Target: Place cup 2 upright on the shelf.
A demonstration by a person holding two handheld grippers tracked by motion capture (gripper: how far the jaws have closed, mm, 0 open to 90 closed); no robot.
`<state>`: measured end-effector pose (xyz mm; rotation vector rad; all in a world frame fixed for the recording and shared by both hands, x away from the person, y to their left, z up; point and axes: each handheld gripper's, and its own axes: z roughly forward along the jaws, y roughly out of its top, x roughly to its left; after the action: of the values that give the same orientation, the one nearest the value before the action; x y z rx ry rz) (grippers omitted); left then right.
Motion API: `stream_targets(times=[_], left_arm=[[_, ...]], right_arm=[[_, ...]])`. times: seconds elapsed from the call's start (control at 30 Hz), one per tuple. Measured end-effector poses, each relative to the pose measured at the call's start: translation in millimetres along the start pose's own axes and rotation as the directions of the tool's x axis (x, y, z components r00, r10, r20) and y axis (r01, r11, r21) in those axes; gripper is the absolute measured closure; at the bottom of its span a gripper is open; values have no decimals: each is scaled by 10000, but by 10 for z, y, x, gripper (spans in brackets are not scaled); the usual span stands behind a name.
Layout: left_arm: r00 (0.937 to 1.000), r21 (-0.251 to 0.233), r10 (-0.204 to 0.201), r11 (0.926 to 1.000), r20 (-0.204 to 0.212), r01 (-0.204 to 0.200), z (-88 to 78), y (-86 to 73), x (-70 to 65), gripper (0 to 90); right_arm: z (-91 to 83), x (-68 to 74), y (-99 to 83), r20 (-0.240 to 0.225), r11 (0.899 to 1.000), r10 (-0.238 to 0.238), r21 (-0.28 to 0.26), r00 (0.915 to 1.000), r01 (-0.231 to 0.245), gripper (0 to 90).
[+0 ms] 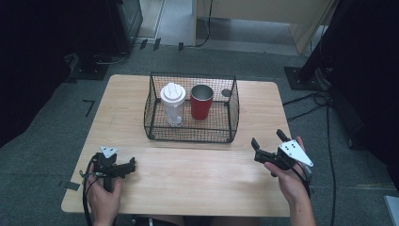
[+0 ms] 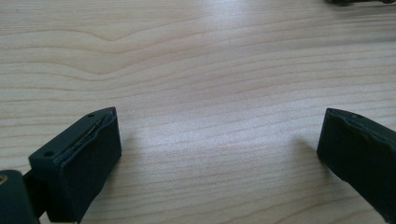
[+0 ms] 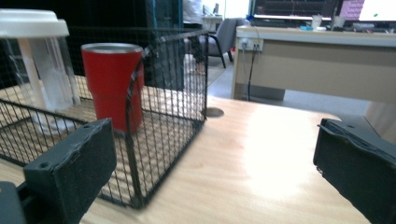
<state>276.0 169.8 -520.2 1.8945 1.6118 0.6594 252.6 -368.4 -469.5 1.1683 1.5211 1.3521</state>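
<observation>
Currently my right hand-held gripper (image 1: 269, 142) is held just above the surface (image 1: 188, 174), jaws spread wide and holding nothing, aimed toward the wire basket (image 1: 234, 110). My left hand-held gripper (image 1: 132, 165) lies low at the near left corner, jaws likewise wide apart and empty over bare wood. The red cup (image 1: 201, 101) stands upright inside the basket at its right, just beside the clear bottle with a white lid (image 1: 172, 103). In my judgement the reach should come in over the basket rim, not through the mesh, and close on the cup alone, clear of the bottle. The surface is pale wood on grey carpet; cables (image 1: 308, 106) trail on the floor at right.
</observation>
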Motion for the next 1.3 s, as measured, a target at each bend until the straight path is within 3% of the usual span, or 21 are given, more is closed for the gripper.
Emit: stream_targets(times=[0.33, 0.6, 1.03, 1.1, 1.23, 1.3], left_arm=[[10000, 13, 16, 10000, -2, -16, -1, 0, 1, 4], [10000, 9, 15, 10000, -2, -15, 0, 0, 1, 4], [10000, 5, 10, 10000, -2, -10, 0, 0, 0, 4], [10000, 9, 11, 10000, -4, -11, 0, 0, 0, 4], [10000, 9, 38, 10000, -8, -38, 0, 0, 2, 4], [10000, 9, 29, 10000, -6, -29, -1, 0, 2, 4]], right_arm=[[-194, -146, -276, 477, 9986, 286, 424, 9985, -306, 0], [-352, -254, -459, 964, 9954, 224, 906, 9951, -312, 0], [-572, -380, -589, 1459, 9863, 61, 1623, 9893, -300, 0], [-590, -391, -590, 1591, 9789, -183, 2036, 9871, -147, 0], [-607, -372, -599, 1618, 9481, -852, 3165, 9831, 301, 0], [-617, -375, -603, 1615, 9372, -807, 3481, 9836, 198, 0]])
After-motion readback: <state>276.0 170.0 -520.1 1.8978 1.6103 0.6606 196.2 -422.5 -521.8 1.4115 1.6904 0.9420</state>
